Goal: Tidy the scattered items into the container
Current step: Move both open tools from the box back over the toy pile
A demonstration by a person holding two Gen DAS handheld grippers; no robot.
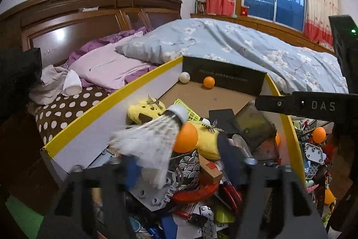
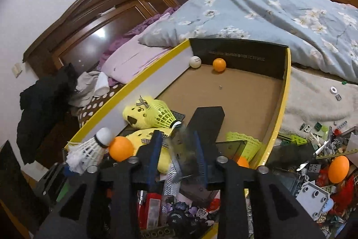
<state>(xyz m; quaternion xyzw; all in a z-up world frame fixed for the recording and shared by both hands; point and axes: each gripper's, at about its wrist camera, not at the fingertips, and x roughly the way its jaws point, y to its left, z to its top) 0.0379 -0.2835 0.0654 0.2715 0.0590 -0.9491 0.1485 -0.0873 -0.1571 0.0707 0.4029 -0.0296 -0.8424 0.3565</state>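
Observation:
The container is a yellow-rimmed cardboard box [image 1: 111, 100] on the bed, also in the right wrist view [image 2: 287, 91]. Its near end holds a pile: yellow plush [image 1: 143, 111], orange ball [image 1: 185, 137], bricks. A white ball [image 1: 184, 77] and an orange ball [image 1: 209, 82] lie at the far wall. My left gripper [image 1: 179, 162] is open; a white feather shuttlecock [image 1: 154, 138], blurred, is between and just above its fingers. My right gripper [image 2: 179, 145] is closed on a dark feather shuttlecock [image 2: 181, 140] over the pile. A yellow plastic shuttlecock [image 2: 163, 115] lies beside the plush.
Scattered bricks and an orange ball [image 2: 339, 168] lie on the bed right of the box. A blue floral duvet [image 1: 246, 48] lies behind it, pillows and clothes [image 1: 100, 68] to the left. The right tool's black arm [image 1: 313, 104] crosses the box's right rim.

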